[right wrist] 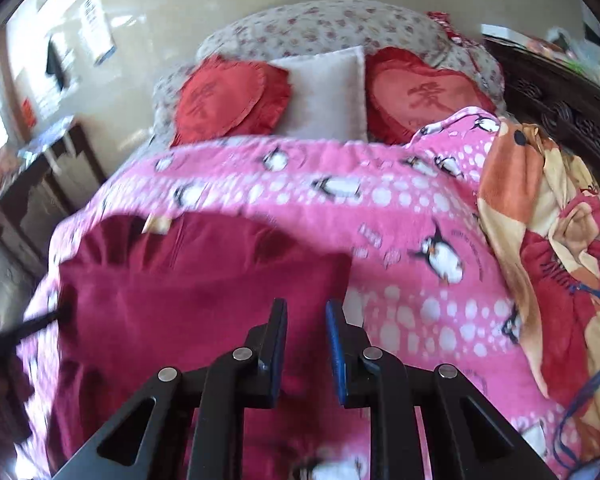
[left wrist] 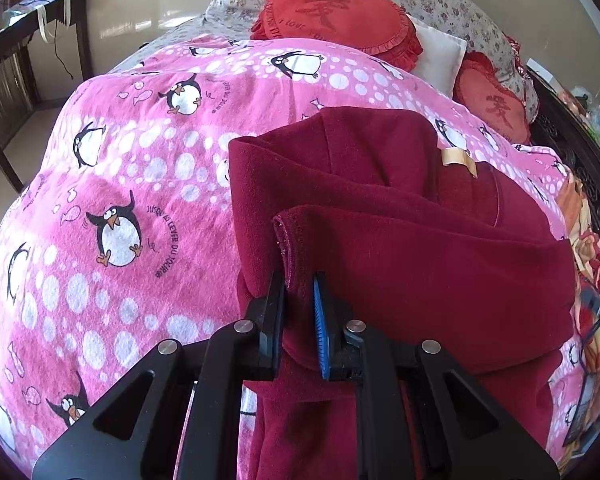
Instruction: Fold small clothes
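A dark red fleece garment (left wrist: pixel 400 216) lies partly folded on the pink penguin bedspread (left wrist: pixel 120 168), with a beige label (left wrist: pixel 458 160) near its collar. My left gripper (left wrist: pixel 300 280) is shut on a hemmed edge of the garment and holds that layer lifted over the rest. In the right wrist view the same garment (right wrist: pixel 188 280) lies to the left and ahead. My right gripper (right wrist: pixel 306 308) is open and empty, just above the garment's right edge. The right view is blurred by motion.
Two red heart cushions (right wrist: pixel 228 100) (right wrist: pixel 424 92) and a white pillow (right wrist: pixel 324 92) lie at the bed's head. A crumpled orange and red blanket (right wrist: pixel 548 248) lies on the right. A dark wooden table (left wrist: pixel 28 40) stands to the left of the bed.
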Tool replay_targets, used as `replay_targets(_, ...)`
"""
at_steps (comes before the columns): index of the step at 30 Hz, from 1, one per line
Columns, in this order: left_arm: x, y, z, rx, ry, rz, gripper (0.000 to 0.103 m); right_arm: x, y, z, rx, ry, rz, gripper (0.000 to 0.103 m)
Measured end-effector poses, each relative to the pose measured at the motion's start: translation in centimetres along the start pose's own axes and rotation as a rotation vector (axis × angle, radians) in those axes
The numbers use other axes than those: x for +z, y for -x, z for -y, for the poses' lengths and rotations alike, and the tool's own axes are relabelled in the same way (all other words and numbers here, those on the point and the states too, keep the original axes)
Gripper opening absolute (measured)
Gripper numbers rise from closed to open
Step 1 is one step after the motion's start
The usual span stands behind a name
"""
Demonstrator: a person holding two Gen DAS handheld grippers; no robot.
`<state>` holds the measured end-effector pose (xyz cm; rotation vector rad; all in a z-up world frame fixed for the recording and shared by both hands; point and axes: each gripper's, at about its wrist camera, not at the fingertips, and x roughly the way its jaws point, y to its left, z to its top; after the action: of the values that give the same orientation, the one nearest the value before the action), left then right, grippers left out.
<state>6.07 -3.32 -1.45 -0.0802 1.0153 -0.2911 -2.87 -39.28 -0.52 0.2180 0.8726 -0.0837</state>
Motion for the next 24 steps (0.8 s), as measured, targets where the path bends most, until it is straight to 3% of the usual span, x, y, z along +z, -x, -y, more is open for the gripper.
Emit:
replay_targets(3, -0.1, 0.0, 0.0, 0.004, 0.002, 0.000, 0.013, -3.3, -2.6, -0.2, -0.052, 0.020, -0.142, 0.018)
replay_targets(6, -0.2, 1.0, -0.2, -0.005, 0.008, -0.002, 0.013, -4.3, -1.5, -0.3, -0.061, 0.025, -0.124, 0.018)
replay_targets(12, -0.4, 3.1, -0.4, 0.026, 0.000, 0.038, 0.016, -1.2, 1.8, 0.5, -0.045, -0.026, -0.011, 0.018)
replay_targets(16, -1.0, 3.2, -0.5, 0.047, -0.007, 0.017, 0.016, 0.8, -0.9, -0.6, -0.017, -0.023, -0.003, 0.018)
replay_targets(19, -1.7, 3.6, -1.0, 0.057, -0.005, 0.004, 0.016, 1.2, -4.8, -0.3, -0.106, -0.034, -0.089, 0.018)
replay_targets(21, -2.3, 3.9, -1.4, 0.068, -0.008, -0.004, 0.021, 1.3, -4.5, -0.4, -0.099, -0.054, -0.075, 0.021)
replay_targets(22, -2.5, 4.0, -1.5, 0.072, -0.011, -0.007, 0.029, 1.3, -4.0, -0.7, -0.091, -0.048, -0.072, 0.027)
replay_targets(23, -2.8, 4.2, -1.7, 0.073, -0.011, -0.005, 0.032, 1.1, -3.0, -1.1, -0.077, -0.036, -0.063, 0.040)
replay_targets(24, -3.1, 4.4, -1.8, 0.075, -0.008, 0.000, 0.034, 0.9, -2.2, -1.3, -0.072, -0.028, -0.052, 0.047)
